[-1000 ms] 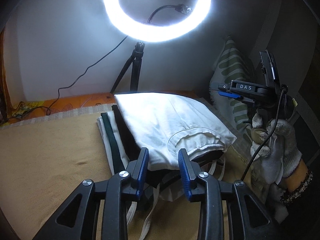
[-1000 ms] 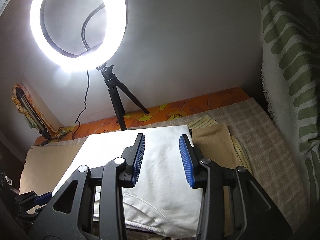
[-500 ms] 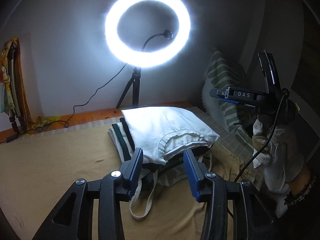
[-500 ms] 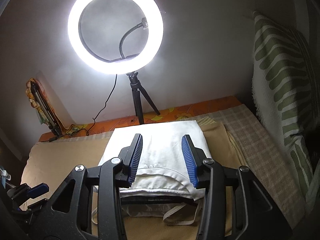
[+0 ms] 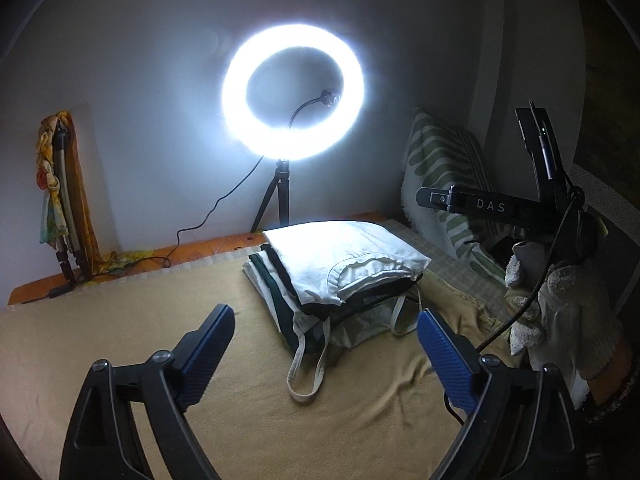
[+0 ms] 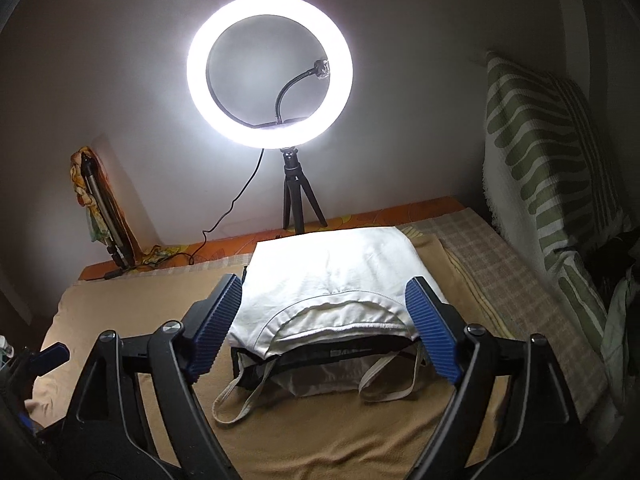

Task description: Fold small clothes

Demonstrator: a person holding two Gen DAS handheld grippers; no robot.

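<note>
- Folded white garment [image 6: 332,276] tops the clothes stack [image 5: 320,280] mid-bed, near the ring light [image 6: 270,70].
- Left gripper [image 5: 326,348] and right gripper [image 6: 324,324]: jaws just opened wide, empty.
- Likely finished; straps dangle.

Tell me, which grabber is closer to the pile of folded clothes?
Right, probably. The right gripper hangs open just in front of the pile of folded clothes, its fingers framing the near edge. The left gripper is open too, farther back over the tan blanket.
</note>
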